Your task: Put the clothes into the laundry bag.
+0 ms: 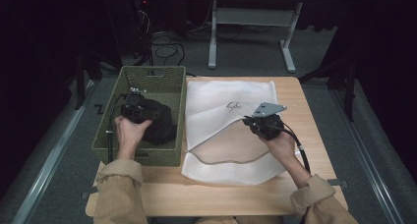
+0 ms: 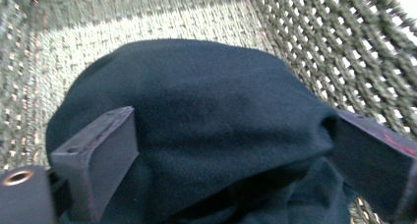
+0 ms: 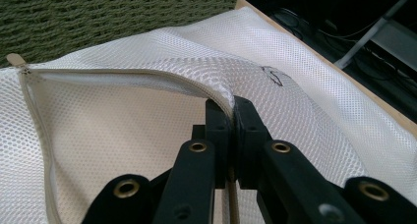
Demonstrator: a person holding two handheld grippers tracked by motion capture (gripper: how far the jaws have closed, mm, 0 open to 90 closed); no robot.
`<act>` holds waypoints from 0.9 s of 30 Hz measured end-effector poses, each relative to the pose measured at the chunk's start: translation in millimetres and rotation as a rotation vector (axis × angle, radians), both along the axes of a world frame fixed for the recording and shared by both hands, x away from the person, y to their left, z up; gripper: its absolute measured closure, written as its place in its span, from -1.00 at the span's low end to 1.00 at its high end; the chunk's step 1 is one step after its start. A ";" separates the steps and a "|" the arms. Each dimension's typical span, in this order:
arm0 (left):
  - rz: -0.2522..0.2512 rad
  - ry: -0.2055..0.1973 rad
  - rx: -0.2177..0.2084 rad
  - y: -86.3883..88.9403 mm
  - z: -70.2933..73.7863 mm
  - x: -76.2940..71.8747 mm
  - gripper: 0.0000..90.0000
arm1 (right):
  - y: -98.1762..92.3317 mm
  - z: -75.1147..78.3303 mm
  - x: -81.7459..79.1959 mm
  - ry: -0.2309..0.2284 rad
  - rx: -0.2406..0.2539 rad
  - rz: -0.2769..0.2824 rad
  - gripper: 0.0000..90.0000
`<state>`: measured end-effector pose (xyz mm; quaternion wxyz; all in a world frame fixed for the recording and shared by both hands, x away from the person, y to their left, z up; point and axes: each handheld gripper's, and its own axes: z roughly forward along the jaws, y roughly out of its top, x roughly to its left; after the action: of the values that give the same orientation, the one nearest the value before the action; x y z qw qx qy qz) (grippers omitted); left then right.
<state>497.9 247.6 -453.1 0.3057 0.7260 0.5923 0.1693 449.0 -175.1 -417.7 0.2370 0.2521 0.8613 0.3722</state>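
High view: dark cloth [image 1: 158, 123] lies bunched in the green woven basket [image 1: 162, 79] at the desk's [image 1: 314, 126] left side. Left gripper [image 1: 135, 97] hangs over the cloth, jaws spread wide; in the left gripper view the two jaws stand on either side of the cloth [image 2: 206, 116], not squeezing it, with the basket's weave [image 2: 344, 47] behind. Right gripper [image 1: 251, 120] is clenched on the lifted edge of the white mesh bag [image 1: 221, 98], which lies flat just right of the basket. Right gripper view: jaws pinch the bag's [image 3: 123, 135] zippered rim, holding the mouth raised; the zip pull [image 3: 14, 60] sits at the opening's far end.
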 end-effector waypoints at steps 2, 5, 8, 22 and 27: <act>0.000 0.003 0.018 -0.1 -2.4 2.1 -0.92 | 0.4 -0.5 0.1 0.001 0.001 0.002 0.95; 0.000 0.011 0.016 0.5 -5.5 5.7 -1.00 | 1.4 -1.1 -0.5 0.008 -0.005 -0.006 0.95; -0.009 0.051 0.023 0.8 -8.2 10.6 -1.00 | 2.3 -1.7 0.3 0.003 -0.009 0.005 0.95; -0.083 0.240 0.066 -16.0 -32.0 30.6 -1.00 | 2.8 -1.5 -0.9 -0.006 -0.012 -0.003 0.95; -0.119 0.290 0.120 -19.8 -41.4 31.7 -1.00 | 3.2 -1.6 -0.7 -0.016 -0.010 -0.010 0.95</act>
<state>529.6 227.7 -494.5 0.1826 0.7936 0.5749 0.0797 448.3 -171.9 -419.3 0.2470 0.2524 0.8600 0.3684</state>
